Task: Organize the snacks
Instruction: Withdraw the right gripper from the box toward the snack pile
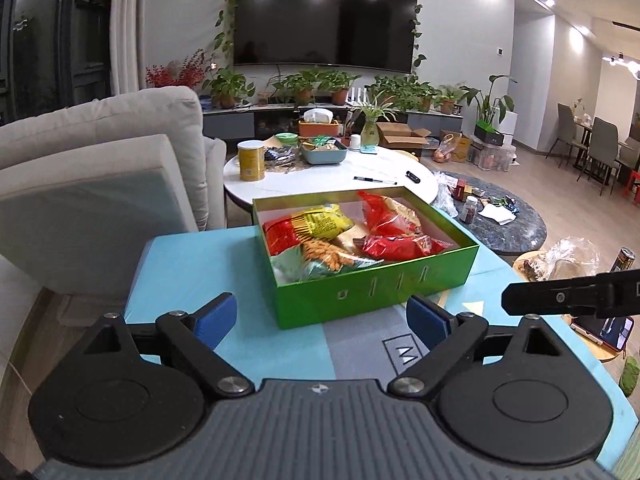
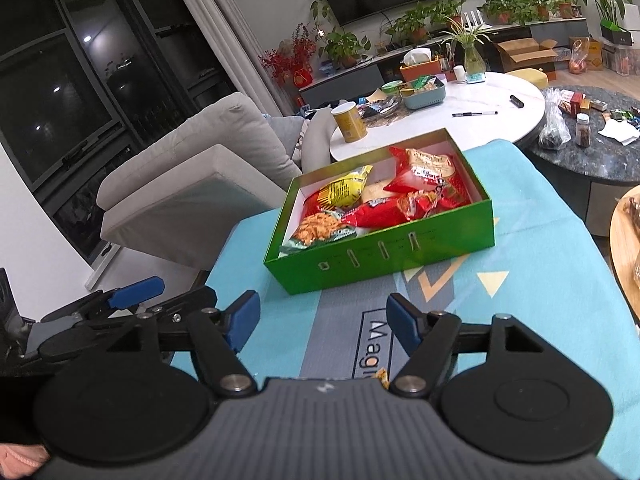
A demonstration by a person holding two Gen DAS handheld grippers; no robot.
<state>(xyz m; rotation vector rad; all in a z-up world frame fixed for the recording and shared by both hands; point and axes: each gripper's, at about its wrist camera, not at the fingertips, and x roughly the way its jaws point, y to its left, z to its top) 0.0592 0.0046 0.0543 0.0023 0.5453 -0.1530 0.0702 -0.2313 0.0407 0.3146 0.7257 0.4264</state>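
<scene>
We see the table (image 1: 188, 264), under its blue cloth, filling the lower half of both views. The green box (image 1: 384, 288) stands on it at twelve o'clock from both grippers, open at the top, apart from them both. Inside lie the snacks: red packs (image 1: 396, 246) toward the right and back, a yellow pack (image 1: 324, 222) at the back left, and a pack of orange sticks (image 1: 328, 258) at the near left corner. None sticks out above the rim as far as we can tell.

Our left gripper (image 1: 320, 320) hangs just short of the box with its fingers spread wide and nothing between them. Our right gripper (image 2: 322, 320) sits at three o'clock of the left, also short of the box; its fingers are parted too, less widely, and empty.

We judge the packing close to done, since no loose pack lies on the cloth in front of us; a scrap of wrapper (image 2: 383, 376) peeks out just under the right gripper, but we cannot tell what it is. The next move probably calls for finding any pack left outside, or a lid, which we do not see.
</scene>
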